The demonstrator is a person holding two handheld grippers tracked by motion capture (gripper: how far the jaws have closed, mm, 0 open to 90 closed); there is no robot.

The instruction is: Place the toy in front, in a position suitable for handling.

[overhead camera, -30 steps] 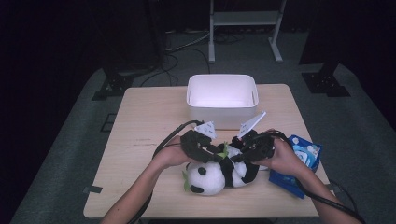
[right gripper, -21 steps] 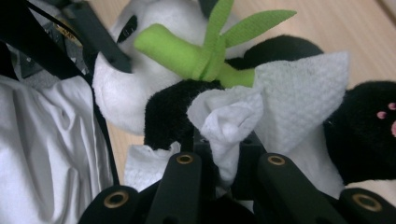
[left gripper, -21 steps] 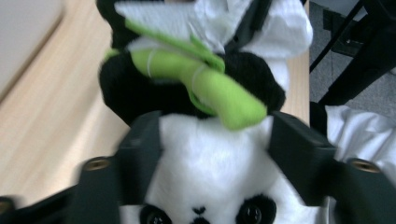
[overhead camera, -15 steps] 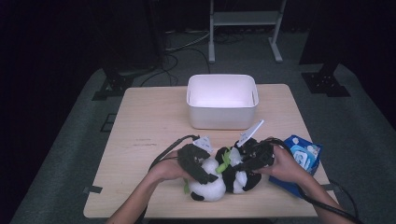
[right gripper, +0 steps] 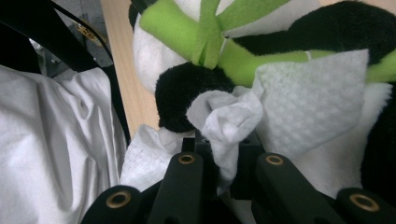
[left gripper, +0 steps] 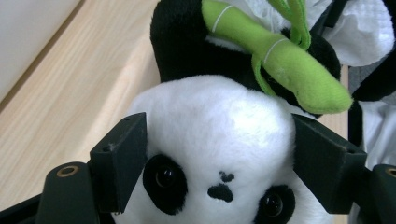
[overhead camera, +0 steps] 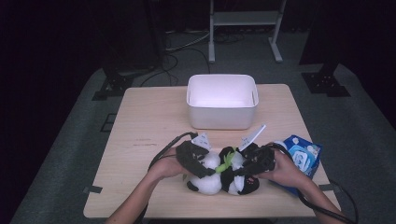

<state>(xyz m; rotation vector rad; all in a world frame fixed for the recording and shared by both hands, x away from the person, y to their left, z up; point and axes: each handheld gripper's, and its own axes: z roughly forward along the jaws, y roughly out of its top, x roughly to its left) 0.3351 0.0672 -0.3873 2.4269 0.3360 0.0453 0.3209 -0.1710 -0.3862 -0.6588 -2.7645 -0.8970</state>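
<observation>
Left gripper [left gripper: 219, 154]: jaws clamp panda [left gripper: 215, 140] head.
Right gripper [right gripper: 229, 154]: pinches wipe [right gripper: 280, 107].
Risk: wipe may slip free while rubbing fur.

A: What sits between the left gripper [left gripper: 217, 172]'s two black jaws?

B: The head of a toy panda [left gripper: 212, 140]. Its white fur fills the gap, with one jaw at each side of the head, touching or nearly so.

A: Which way does it face?

B: Toward the camera. Two black eye patches and a small black nose show low in the view.

A: And above the head?

B: A black furry part, and a green plush bamboo stalk [left gripper: 275, 56] lying slantwise across it. Thin green strands hang beside the stalk.

A: Anything else?

B: Pale wooden table [left gripper: 56, 93] on the left, and white cloth [left gripper: 362, 32] at the upper right.
</observation>
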